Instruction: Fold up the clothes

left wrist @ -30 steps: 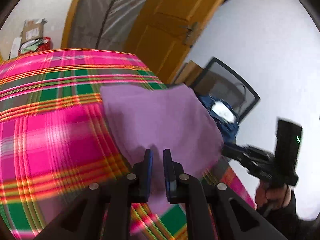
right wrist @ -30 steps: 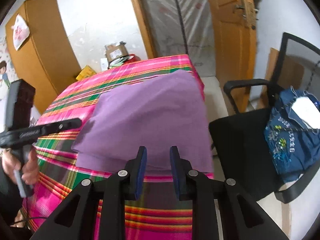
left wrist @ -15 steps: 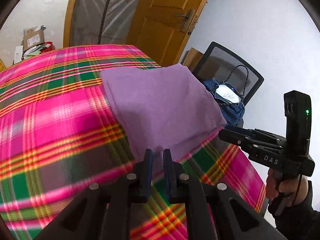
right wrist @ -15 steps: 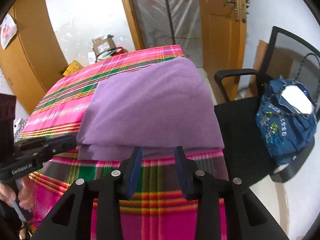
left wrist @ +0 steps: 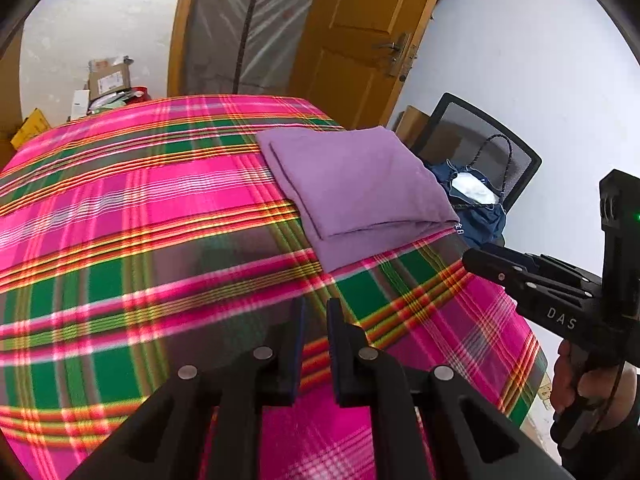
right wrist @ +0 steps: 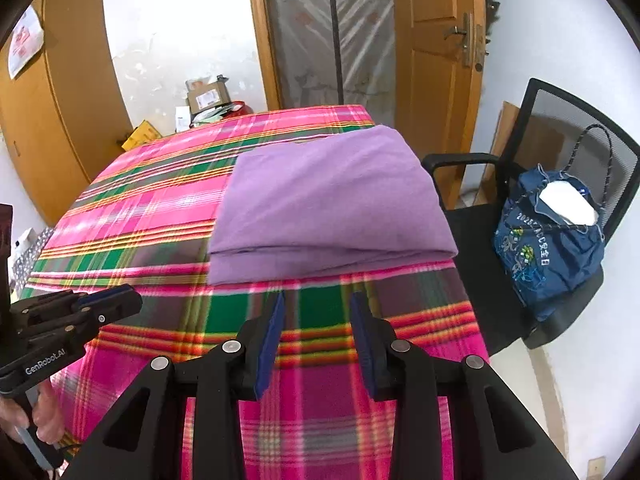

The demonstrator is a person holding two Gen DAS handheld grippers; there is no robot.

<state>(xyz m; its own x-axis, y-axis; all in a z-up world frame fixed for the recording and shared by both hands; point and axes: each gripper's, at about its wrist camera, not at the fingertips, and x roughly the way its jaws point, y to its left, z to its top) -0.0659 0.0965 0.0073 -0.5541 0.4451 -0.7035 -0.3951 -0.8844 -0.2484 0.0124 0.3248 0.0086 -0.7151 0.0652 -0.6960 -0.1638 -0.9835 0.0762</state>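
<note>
Nearest, the left gripper (left wrist: pixel 316 320) is seen with a narrow gap, nothing held; the right gripper (right wrist: pixel 318 312) is parted wider, empty; beyond both, the folded purple garment (right wrist: pixel 328 200) lies on the plaid tablecloth (left wrist: pixel 140 240); its edges should be squared before another fold is attempted.

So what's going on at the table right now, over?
Left hand-held gripper nearly closed, right hand-held gripper open, both empty. Purple garment folded on plaid tablecloth. Nothing in the way.
</note>
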